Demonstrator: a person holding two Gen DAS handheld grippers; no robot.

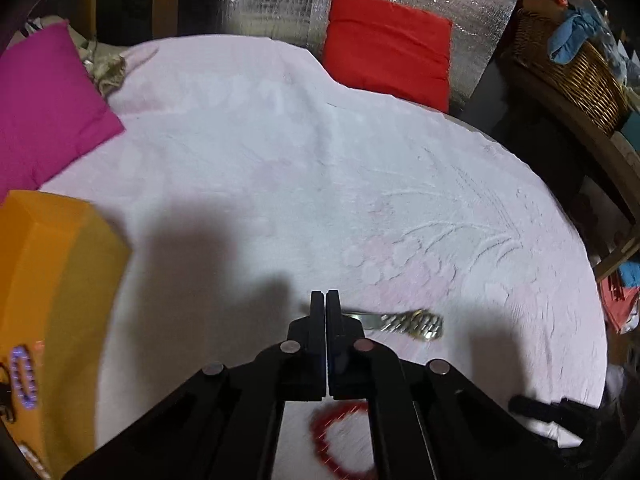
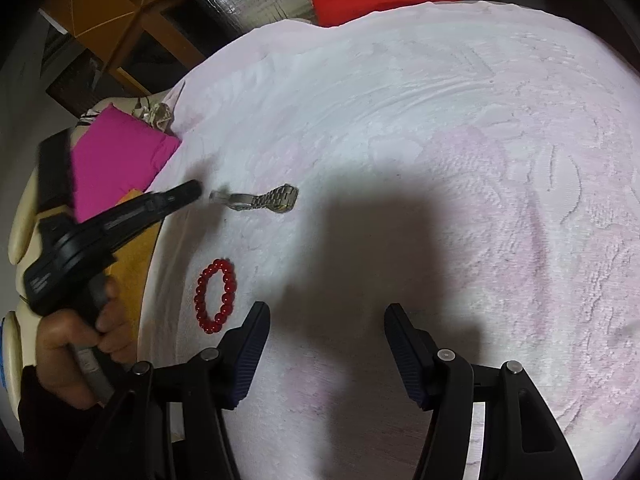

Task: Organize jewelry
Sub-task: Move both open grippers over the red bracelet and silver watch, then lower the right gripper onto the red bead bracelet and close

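Note:
A silver metal watch (image 1: 412, 322) (image 2: 264, 200) lies stretched out on the pale pink bedspread (image 1: 280, 160). My left gripper (image 1: 326, 300) (image 2: 196, 192) has its jaws pressed together at the watch strap's left end, and the strap runs out to the right from behind the fingertips. A red bead bracelet (image 1: 340, 440) (image 2: 216, 296) lies on the cloth close below that gripper. My right gripper (image 2: 326, 316) hovers open over bare cloth, right of the bracelet, with nothing between its fingers. A hand (image 2: 76, 340) holds the left gripper's handle.
An orange box (image 1: 60, 280) stands at the left with a blue beaded piece (image 1: 24, 376) on it. A magenta cushion (image 1: 44, 108) and a red cushion (image 1: 388, 48) lie at the far edge. A wicker basket (image 1: 572, 76) sits at the back right.

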